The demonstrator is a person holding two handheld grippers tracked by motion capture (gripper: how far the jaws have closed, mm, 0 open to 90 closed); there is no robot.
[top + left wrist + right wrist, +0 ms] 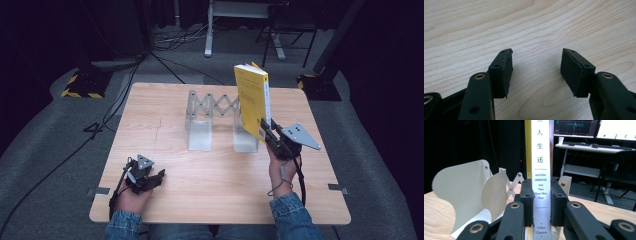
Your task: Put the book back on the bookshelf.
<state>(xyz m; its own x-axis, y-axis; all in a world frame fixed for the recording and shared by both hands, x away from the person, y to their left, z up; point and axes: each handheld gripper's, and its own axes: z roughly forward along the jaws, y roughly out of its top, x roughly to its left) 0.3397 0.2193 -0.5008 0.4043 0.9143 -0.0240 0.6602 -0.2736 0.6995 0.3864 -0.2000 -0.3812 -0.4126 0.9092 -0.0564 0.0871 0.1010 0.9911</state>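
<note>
A yellow paperback book (252, 100) with a white spine (540, 170) stands upright in the air, held at its lower end by my right gripper (266, 129), whose pads clamp the spine from both sides (541, 205). The book hangs just above the right end of a metal expanding book rack (215, 120), whose pale plates (466, 192) stand to the left in the right gripper view. My left gripper (150, 177) rests low over the table's front left, jaws open with nothing between them (536, 67).
The wooden table (200, 170) carries the rack at its middle back. Beyond the table are a desk frame (235, 25), a chair, cables on the floor and stands with yellow-black bases (82, 85). Monitors (599, 127) glow on a desk behind.
</note>
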